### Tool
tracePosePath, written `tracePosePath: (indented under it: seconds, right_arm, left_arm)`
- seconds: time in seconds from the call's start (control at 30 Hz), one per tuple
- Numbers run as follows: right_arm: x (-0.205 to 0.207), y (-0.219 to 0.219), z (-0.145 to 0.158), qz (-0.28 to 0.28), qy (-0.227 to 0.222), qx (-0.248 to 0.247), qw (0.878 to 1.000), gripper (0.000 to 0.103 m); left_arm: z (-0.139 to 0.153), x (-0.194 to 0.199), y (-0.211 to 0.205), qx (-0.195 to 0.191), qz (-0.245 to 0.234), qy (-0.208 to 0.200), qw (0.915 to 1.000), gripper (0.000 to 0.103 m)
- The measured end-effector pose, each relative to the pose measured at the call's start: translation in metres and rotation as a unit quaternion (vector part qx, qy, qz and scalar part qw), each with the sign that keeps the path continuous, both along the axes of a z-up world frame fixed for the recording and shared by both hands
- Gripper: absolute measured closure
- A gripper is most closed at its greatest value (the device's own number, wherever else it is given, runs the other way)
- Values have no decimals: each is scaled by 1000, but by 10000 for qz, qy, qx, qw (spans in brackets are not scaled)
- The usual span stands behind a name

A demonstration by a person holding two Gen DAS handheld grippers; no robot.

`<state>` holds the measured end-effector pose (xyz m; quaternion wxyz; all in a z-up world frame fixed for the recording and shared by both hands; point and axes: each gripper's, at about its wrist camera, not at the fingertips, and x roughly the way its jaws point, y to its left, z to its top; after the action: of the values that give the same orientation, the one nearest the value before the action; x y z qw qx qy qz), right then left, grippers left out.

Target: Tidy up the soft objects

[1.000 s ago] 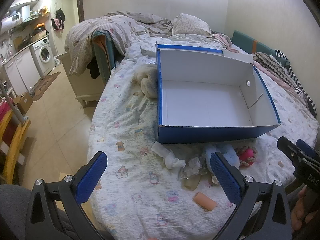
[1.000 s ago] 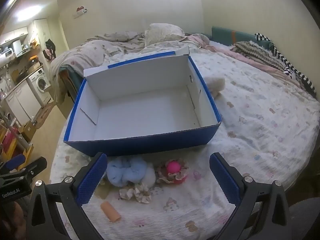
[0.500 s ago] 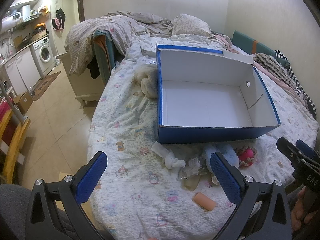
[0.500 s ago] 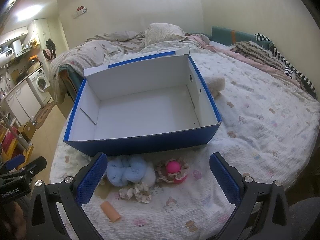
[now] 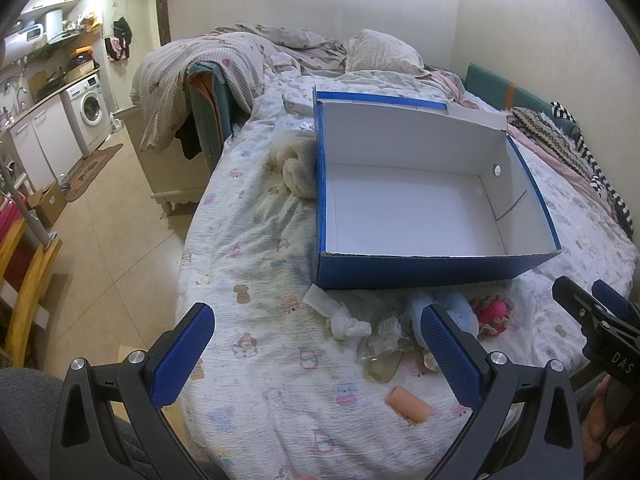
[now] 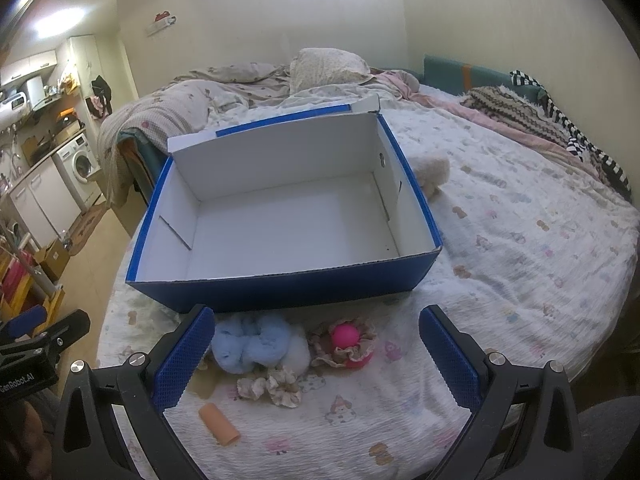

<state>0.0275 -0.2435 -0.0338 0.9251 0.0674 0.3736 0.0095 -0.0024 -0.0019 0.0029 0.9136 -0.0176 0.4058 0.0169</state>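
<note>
Matt cardboard box (image 6: 280,292), fluffy blue scrunchie (image 6: 256,344), crinkled cotton bedsheet (image 6: 520,248)

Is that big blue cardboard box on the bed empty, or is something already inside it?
Empty. The blue cardboard box with white inside shows only bare white floor in both views; the fluffy light-blue scrunchie lies outside, before its front wall.

Empty blue box (image 5: 420,280) on the bed sheet (image 5: 256,264) — at its 6 o'clock lie soft bits (blue scrunchie (image 5: 460,308), pink ball (image 5: 494,312)); left gripper (image 5: 316,356) spread wide.
</note>
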Motion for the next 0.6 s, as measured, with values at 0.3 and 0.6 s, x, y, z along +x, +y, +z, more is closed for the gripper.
tracePosePath:
  seconds: [0.3, 0.6]
  right_arm:
    - [0, 1, 0, 0, -7, -17, 10000, 0]
    - [0, 1, 0, 3, -5, -10, 10000, 0]
  left_arm:
    - [-2, 0, 0, -23, 9, 20, 10000, 0]
    - [-4, -1, -1, -13, -17, 24, 10000, 0]
